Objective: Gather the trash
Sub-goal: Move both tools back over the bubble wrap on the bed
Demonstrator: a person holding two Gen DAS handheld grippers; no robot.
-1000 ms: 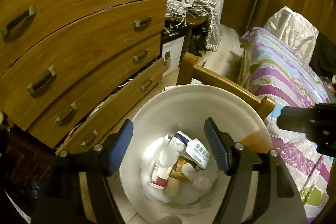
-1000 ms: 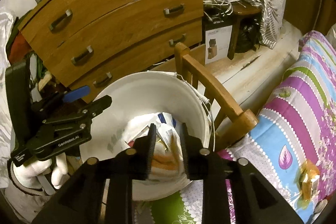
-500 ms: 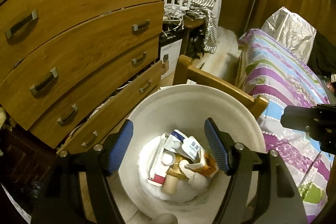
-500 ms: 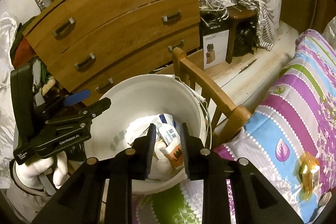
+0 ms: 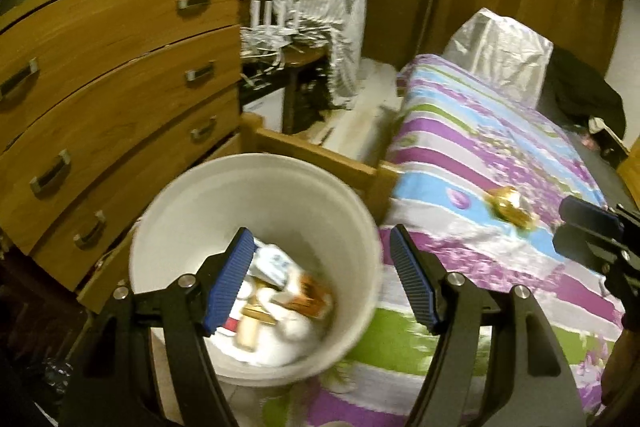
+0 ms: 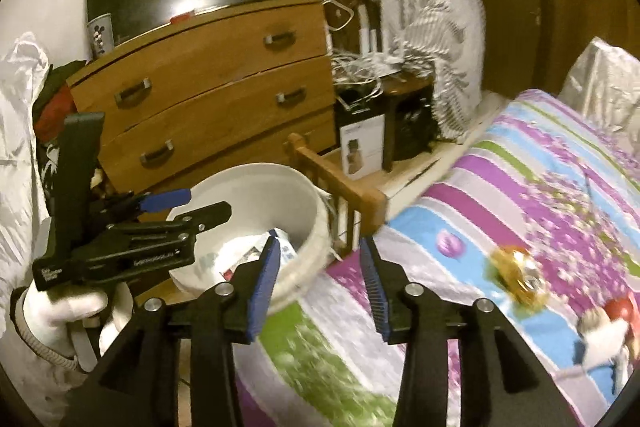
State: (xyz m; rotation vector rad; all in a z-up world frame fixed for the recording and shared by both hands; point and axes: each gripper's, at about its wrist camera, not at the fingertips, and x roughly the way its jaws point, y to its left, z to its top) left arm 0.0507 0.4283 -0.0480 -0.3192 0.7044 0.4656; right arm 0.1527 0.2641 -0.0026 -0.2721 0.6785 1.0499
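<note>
Bed (image 6: 520, 187), striped floral cover in purple, blue, green, white. Gold crumpled wrapper (image 6: 516, 277) lies on cover, well apart from bed's wooden footboard (image 6: 340, 183). Red-and-white trash item (image 6: 604, 331) lies on cover just beyond gold wrapper, farther from footboard. Silver foil-like bag (image 5: 500, 55) rests at bed's far end. Dark garment (image 5: 584, 95) lies beside bag.

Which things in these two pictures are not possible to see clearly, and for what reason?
- Trash in the white bucket: left wrist view, motion blur; single items unreadable. The left gripper finger covers some.
- Gold wrapper on the bed: right wrist view, blurred; contents unclear.
- Red and white thing: right wrist view, cut by the edge.
- Right gripper: jaws opening, nothing between them.
- Bucket's base: hidden in both views.
</note>
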